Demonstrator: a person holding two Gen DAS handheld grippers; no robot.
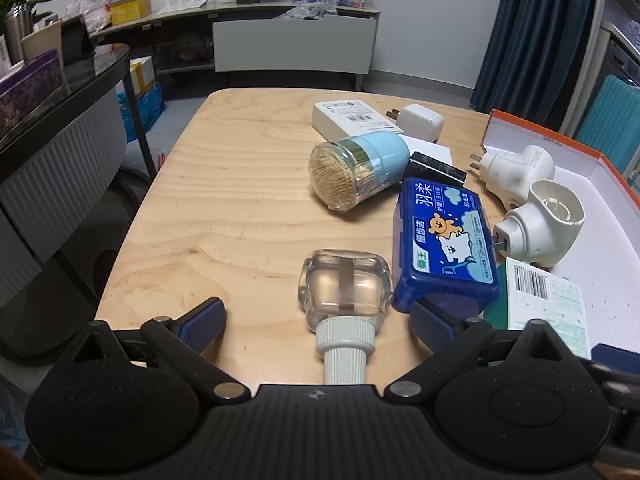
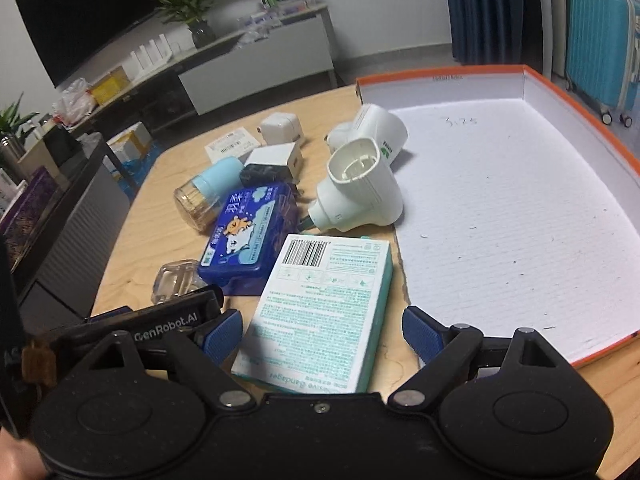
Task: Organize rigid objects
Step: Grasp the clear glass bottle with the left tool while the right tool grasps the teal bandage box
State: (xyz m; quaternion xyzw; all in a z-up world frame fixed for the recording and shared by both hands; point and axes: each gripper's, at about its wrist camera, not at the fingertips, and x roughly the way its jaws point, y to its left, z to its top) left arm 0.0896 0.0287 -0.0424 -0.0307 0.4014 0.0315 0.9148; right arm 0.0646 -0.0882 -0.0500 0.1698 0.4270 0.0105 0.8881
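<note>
My left gripper is open around a clear glass bottle with a white ribbed cap, lying on the wooden table. A blue plastic case lies against its right finger. My right gripper is open around a white and green bandage box, lying flat. The orange-rimmed white tray lies to the right. Two white plug-in devices rest at its left edge. A toothpick jar with a light blue lid lies on its side.
White chargers and a white box lie at the table's far side, with a small black item by the blue case. A dark side table stands left. A teal suitcase stands behind the tray.
</note>
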